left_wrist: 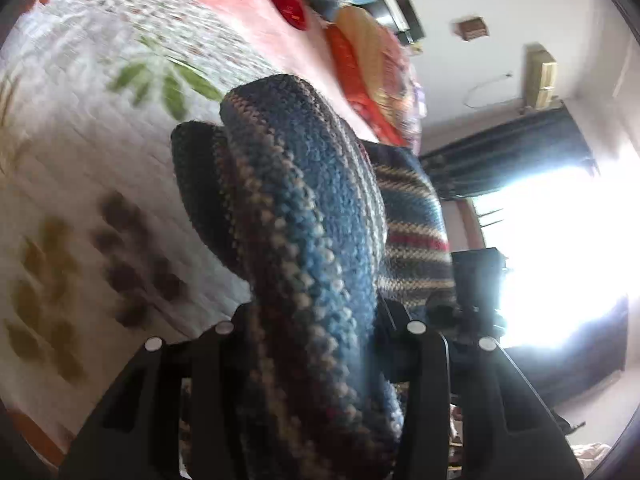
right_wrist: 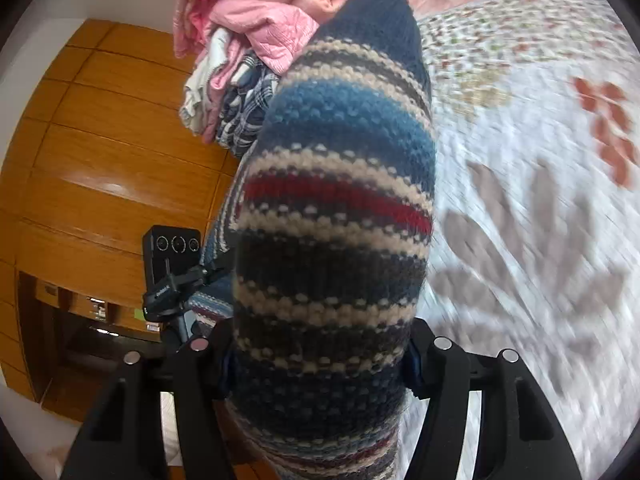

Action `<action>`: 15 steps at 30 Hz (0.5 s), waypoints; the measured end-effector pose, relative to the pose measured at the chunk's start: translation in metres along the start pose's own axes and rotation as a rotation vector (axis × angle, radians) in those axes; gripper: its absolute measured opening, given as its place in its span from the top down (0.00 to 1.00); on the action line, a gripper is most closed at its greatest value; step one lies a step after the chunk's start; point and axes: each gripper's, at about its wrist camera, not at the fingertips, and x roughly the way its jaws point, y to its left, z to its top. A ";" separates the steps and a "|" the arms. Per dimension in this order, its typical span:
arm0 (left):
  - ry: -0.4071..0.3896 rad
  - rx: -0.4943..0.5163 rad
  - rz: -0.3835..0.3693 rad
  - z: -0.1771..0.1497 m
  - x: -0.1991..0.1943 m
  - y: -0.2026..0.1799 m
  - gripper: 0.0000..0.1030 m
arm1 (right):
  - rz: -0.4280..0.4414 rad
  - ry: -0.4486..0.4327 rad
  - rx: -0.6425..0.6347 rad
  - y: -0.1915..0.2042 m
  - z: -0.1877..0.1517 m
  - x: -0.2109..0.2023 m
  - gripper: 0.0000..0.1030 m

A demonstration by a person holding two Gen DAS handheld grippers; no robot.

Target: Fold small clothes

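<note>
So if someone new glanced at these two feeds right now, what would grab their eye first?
The striped knit garment fills the middle of both views, bunched between the fingers of the right gripper and the left gripper, lifted over the floral bedspread. Next, the heap of pink clothes at the top of the right view, and the blown-out bright window on the right of the left view.

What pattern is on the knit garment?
Knit garment: horizontal stripes of blue, cream, dark grey and red; clearest in right wrist view.
</note>
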 end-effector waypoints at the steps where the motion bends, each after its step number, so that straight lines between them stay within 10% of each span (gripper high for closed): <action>1: 0.004 0.007 -0.006 -0.009 0.003 -0.010 0.61 | 0.005 -0.003 0.006 -0.002 -0.008 -0.011 0.39; 15: 0.061 -0.057 0.077 -0.122 0.079 -0.035 0.60 | -0.064 0.041 0.112 -0.068 -0.093 -0.062 0.39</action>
